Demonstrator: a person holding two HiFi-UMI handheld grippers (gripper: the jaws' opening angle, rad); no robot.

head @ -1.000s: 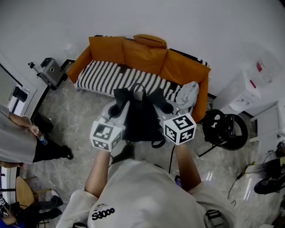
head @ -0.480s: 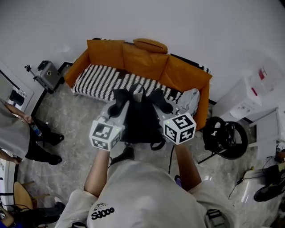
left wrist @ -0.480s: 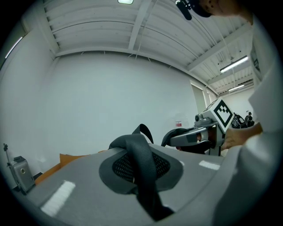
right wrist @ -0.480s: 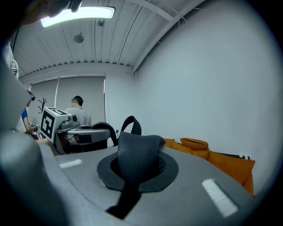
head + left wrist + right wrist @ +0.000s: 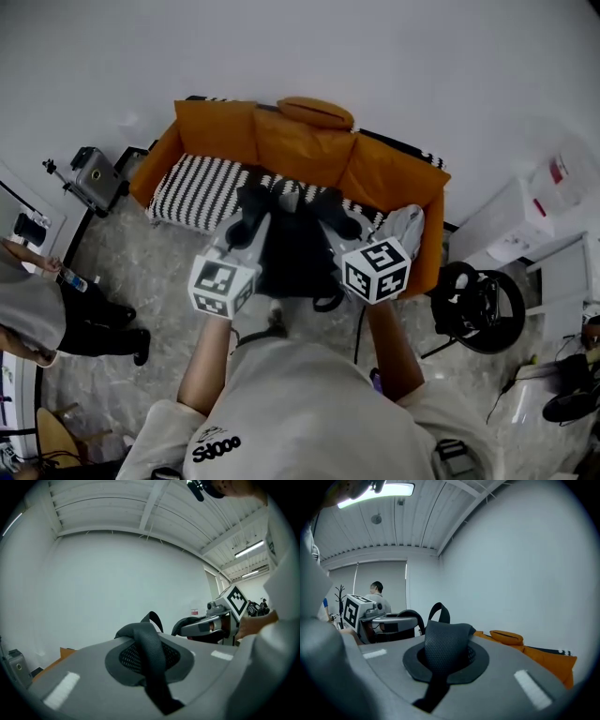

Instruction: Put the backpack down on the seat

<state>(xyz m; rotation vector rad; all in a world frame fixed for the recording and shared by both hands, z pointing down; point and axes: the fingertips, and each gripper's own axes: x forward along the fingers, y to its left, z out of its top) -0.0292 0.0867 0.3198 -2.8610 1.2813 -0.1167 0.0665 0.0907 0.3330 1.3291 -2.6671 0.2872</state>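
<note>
Between the jaws of the left gripper (image 5: pixel 146 665) runs a black padded strap (image 5: pixel 149 641), and the jaws are clamped tight on it. The right gripper (image 5: pixel 440 667) is closed the same way on the second strap (image 5: pixel 443 644). Both grippers point roughly level, side by side, toward the wall.

Taking one strap in each gripper likely keeps the load even and stops the bag from swinging or twisting. The backpack (image 5: pixel 298 255) hangs between them, black, its body drooping below the pinched straps. It is off the floor (image 5: pixel 159 253), in front of the person's chest.

Just beyond it is the sofa (image 5: pixel 300 136), with orange back cushions and a black-and-white striped seat (image 5: pixel 202 178). From the head view the backpack overlaps the seat's front edge near the middle, but it appears to be in the air and not yet resting there.

A pale bundle of cloth (image 5: pixel 401 214) lies at the seat's right end, so the bare striped stretch to the left looks the better landing spot. A bystander (image 5: pixel 42 319) stands well off to the left.
</note>
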